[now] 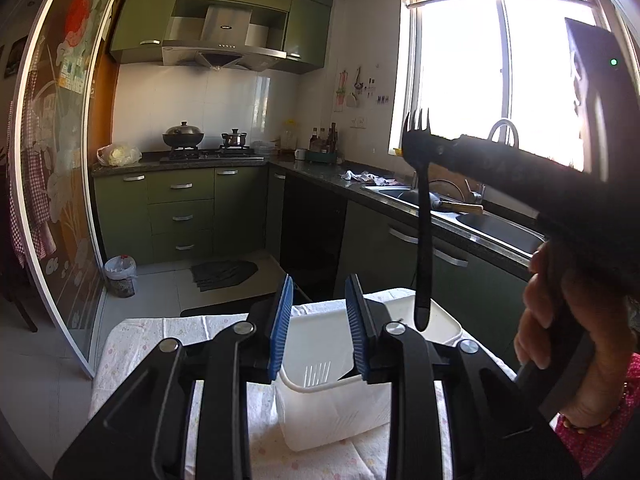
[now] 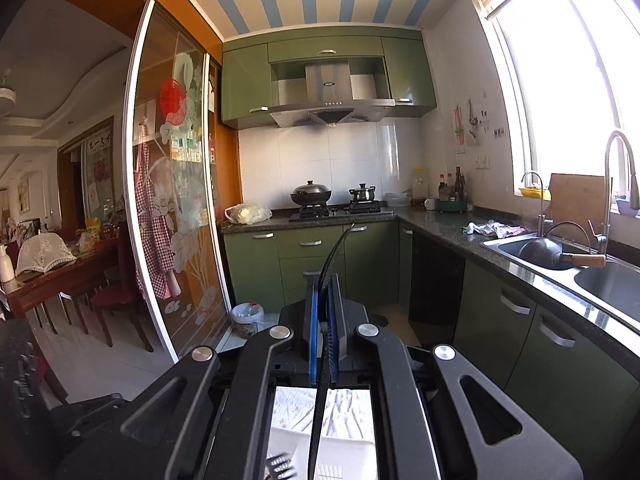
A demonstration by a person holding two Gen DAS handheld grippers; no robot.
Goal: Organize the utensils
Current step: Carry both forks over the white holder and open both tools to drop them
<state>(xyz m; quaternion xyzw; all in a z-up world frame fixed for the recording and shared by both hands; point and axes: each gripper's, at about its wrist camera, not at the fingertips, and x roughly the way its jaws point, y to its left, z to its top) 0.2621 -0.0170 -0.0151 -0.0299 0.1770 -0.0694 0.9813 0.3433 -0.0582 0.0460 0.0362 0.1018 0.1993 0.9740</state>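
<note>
In the left wrist view my left gripper (image 1: 320, 312) is open and empty, its blue pads (image 1: 282, 320) spread above a white plastic utensil holder (image 1: 320, 412) on a pale floral cloth. My right gripper (image 1: 420, 144) comes in from the right, shut on a black plastic fork (image 1: 423, 240) that hangs upright, tines up, its handle end over the white bin (image 1: 436, 320) behind the holder. In the right wrist view the right gripper (image 2: 324, 280) is shut on the fork (image 2: 324, 360), seen edge-on. Another black fork's tines (image 2: 280, 466) show in the holder below.
The table with the floral cloth (image 1: 132, 344) stands in a green kitchen. A counter with a double sink (image 1: 492, 228) runs along the right under a bright window. A stove with pots (image 1: 200, 144) is at the back. A glass sliding door (image 1: 52, 184) is on the left.
</note>
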